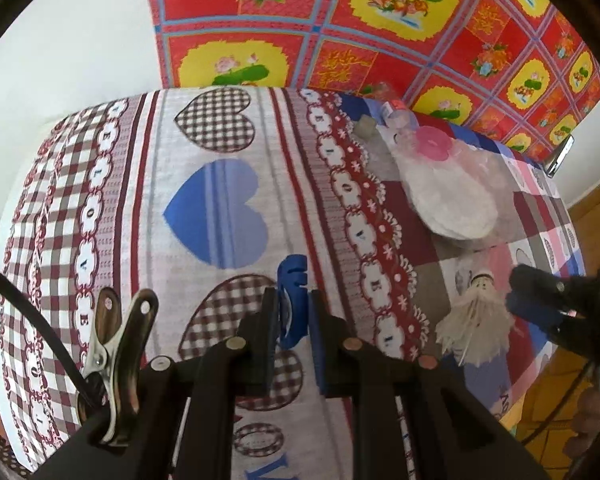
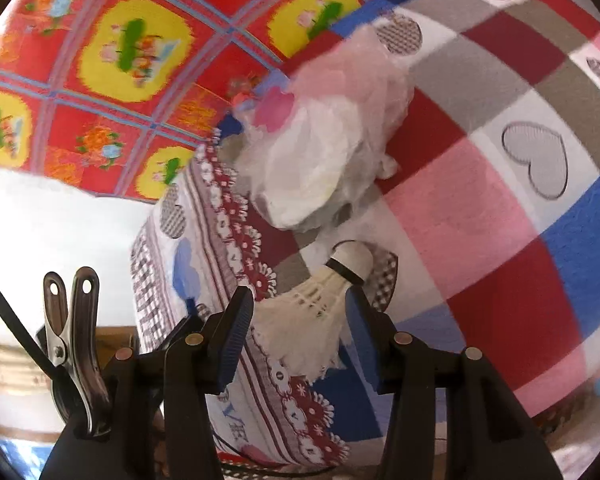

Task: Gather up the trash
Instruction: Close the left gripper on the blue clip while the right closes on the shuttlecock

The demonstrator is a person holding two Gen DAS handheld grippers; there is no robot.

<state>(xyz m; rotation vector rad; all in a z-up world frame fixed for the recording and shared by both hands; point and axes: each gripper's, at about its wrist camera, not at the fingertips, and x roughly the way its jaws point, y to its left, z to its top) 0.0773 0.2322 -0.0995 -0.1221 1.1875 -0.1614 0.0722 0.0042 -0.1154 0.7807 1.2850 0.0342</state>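
A blue plastic clip (image 1: 293, 280) sticks up between the pads of my left gripper (image 1: 294, 322), which is shut on it above the heart-patterned tablecloth (image 1: 204, 152). A white feathered shuttlecock (image 2: 316, 304) lies on the cloth between the fingers of my right gripper (image 2: 298, 300). Its jaws stand apart around the shuttlecock and do not clamp it. In the left wrist view the shuttlecock (image 1: 476, 320) lies at the right, with the right gripper (image 1: 518, 288) just beside it.
A crumpled clear bag of white pads with a pink flower (image 1: 448, 196) (image 2: 312, 168) lies beyond the shuttlecock. A small bottle (image 1: 396, 114) and a beige cube (image 1: 366, 126) sit near the table's far edge. Red floral cloth (image 1: 340, 20) hangs behind.
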